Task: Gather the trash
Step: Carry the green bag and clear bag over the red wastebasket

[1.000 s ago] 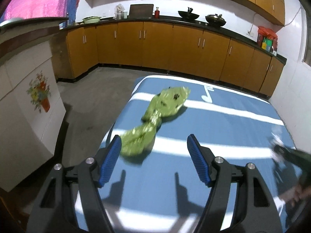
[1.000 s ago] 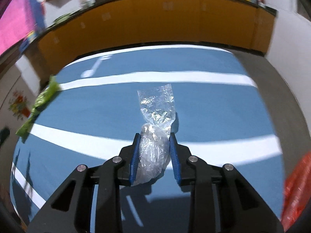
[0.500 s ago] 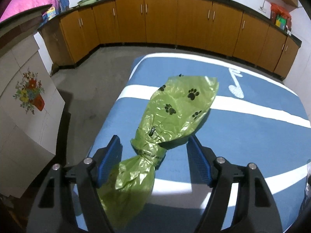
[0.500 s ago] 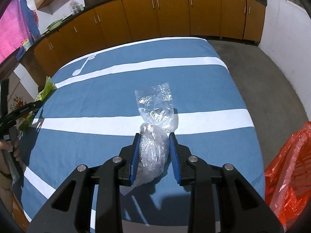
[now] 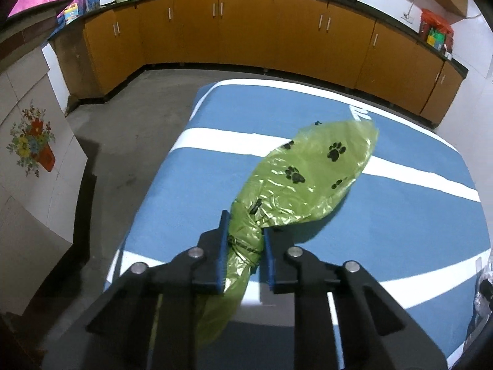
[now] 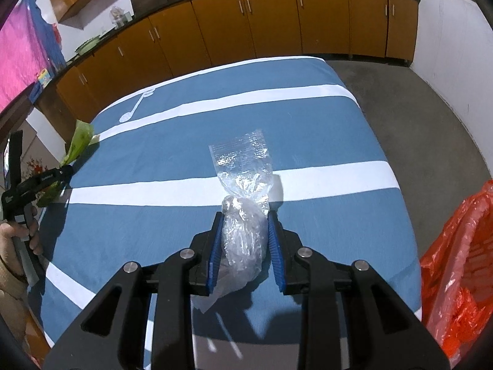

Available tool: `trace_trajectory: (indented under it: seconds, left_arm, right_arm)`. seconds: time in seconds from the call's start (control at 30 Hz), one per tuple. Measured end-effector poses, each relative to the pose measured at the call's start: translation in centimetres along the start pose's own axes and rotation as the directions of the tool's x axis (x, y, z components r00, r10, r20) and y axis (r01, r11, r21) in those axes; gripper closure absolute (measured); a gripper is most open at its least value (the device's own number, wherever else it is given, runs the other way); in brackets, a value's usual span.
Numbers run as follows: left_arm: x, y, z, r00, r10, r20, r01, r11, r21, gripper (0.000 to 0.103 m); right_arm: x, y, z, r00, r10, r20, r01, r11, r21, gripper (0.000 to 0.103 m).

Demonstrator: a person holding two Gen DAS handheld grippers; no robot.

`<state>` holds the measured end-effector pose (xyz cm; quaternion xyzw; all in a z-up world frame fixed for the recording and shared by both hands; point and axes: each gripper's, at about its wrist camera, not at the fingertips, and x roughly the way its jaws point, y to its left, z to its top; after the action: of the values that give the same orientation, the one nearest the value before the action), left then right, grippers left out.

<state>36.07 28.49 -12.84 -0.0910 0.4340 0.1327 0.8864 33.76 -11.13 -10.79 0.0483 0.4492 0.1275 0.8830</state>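
Note:
A green plastic bag (image 5: 302,182) printed with black paw marks lies on the blue, white-striped cloth (image 5: 400,215). My left gripper (image 5: 245,234) is closing on the bag's knotted neck, and its blue pads press the plastic from both sides. From the right wrist view the same green bag (image 6: 78,141) and left gripper (image 6: 58,174) show at the cloth's left edge. My right gripper (image 6: 243,231) is shut on a clear crinkled plastic bag (image 6: 243,203), whose open end fans out ahead over a white stripe.
An orange-red plastic bag (image 6: 459,265) stands open at the right of the cloth (image 6: 323,129). Orange cabinets (image 5: 246,30) line the far walls under a black counter with pans. A white cabinet with a flower picture (image 5: 30,141) is at the left. Grey floor surrounds the cloth.
The left gripper moved forward and down over the green bag, then its jaws drew in onto the bag's neck. The right gripper stayed shut on the clear bag.

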Motion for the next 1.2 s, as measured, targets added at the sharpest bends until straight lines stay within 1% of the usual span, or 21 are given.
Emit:
trace_trajectory:
  seconds: [0.13,0.27,0.47,0.63,0.73,0.9,1.03,1.2]
  left_arm:
    - [-0.8,-0.9,-0.6,1.0,-0.015,0.009,0.015,1.0,0.013,0.085]
    - [-2.6,-2.6,-0.9,0.999,-0.027,0.037,0.025,0.998,0.05,0.085]
    - [-6.7,-5.0,-1.0,0.995,-0.052,0.086,0.043,0.994,0.103,0.085]
    - [-10.7,-7.3,-1.3,0.988,-0.083,0.131,0.064,0.987,0.149,0.085]
    - [-12.7,-8.6,-1.5,0.984,-0.104,0.144,0.079,0.982,0.169,0.085]
    - [-16.1,-11.1,-2.5,0.976,-0.14,0.164,0.103,0.971,0.215,0.085]
    - [-18.0,-13.2,-3.4,0.97,-0.174,0.17,0.129,0.96,0.249,0.085]
    - [-20.0,-16.3,-5.0,0.962,-0.224,0.155,0.171,0.939,0.297,0.085]
  right_arm:
    - [-1.3,-0.2,-0.2,1.0,0.0,0.019,0.0,1.0,0.005,0.075]
    - [-3.2,-0.4,0.0,0.999,0.0,0.051,-0.001,1.0,0.017,0.075]
    - [-7.0,-0.7,0.3,0.993,0.004,0.116,-0.008,1.0,0.031,0.075]
    - [-10.5,-1.0,0.1,0.986,-0.005,0.168,-0.001,0.999,0.039,0.075]
    - [-12.6,-1.5,-0.1,0.98,-0.014,0.197,0.004,0.999,0.052,0.075]
    - [-15.7,-3.0,-1.1,0.971,-0.031,0.238,0.011,0.996,0.086,0.075]
    - [-17.9,-4.6,-2.2,0.963,-0.052,0.264,0.019,0.992,0.124,0.075]
    - [-19.9,-6.5,-3.5,0.956,-0.08,0.282,0.032,0.985,0.171,0.075]
